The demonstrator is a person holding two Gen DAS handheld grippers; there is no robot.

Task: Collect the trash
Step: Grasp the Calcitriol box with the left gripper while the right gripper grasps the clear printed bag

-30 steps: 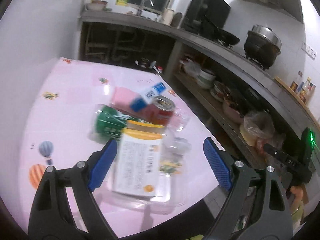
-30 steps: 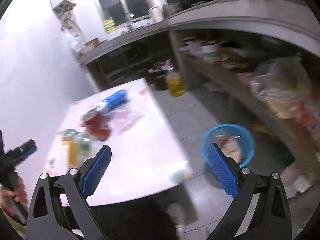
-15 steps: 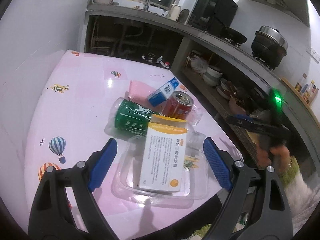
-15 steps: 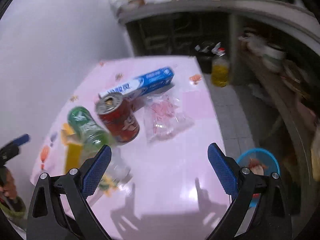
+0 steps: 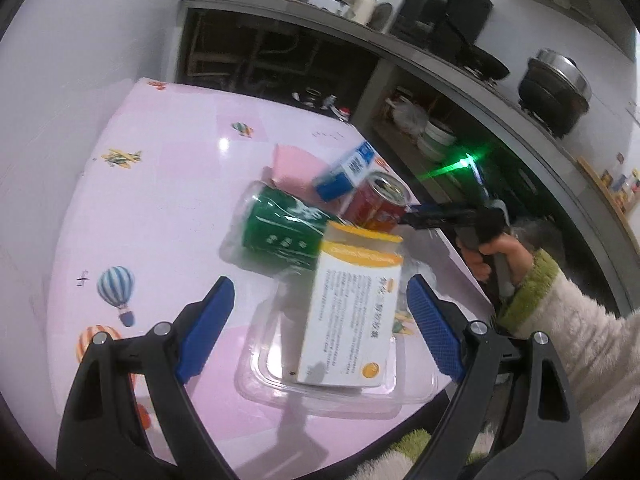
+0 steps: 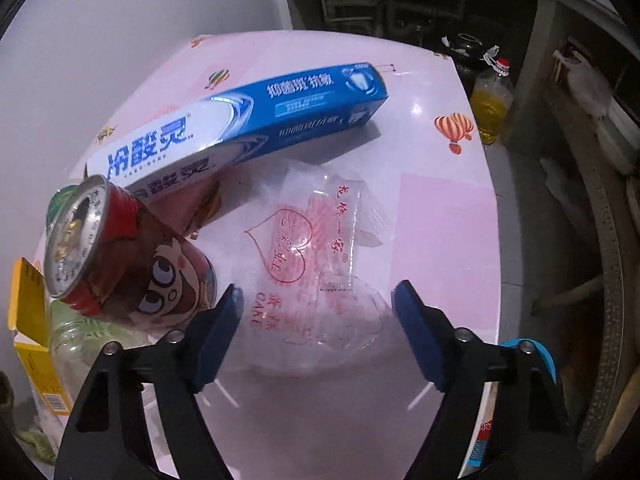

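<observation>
Trash lies on a pink table (image 5: 160, 208). My left gripper (image 5: 320, 328) hangs open over a white and yellow carton (image 5: 352, 312) that rests in a clear plastic tray (image 5: 332, 392). Behind them lie a green-labelled bottle (image 5: 280, 228), a red can (image 5: 376, 200) and a blue toothpaste box (image 5: 346, 170). My right gripper (image 6: 318, 336) hovers just over a clear plastic bag with red print (image 6: 312, 256); its jaws are closing, the bag lies between them and the pads are apart from it. The red can (image 6: 120, 260) and the toothpaste box (image 6: 240, 120) lie to its left.
A blue bin (image 6: 536, 354) stands on the floor past the table's right edge, behind the right gripper's finger. An oil bottle (image 6: 492, 100) stands on the floor beyond the table. Kitchen shelves with dishes (image 5: 436, 140) run along the right. A sleeve (image 5: 568, 320) holds the right gripper in the left wrist view.
My right gripper swung from above the floor and bin over the table, down to the clear bag, and its jaws narrowed. The left gripper crept closer to the carton.
</observation>
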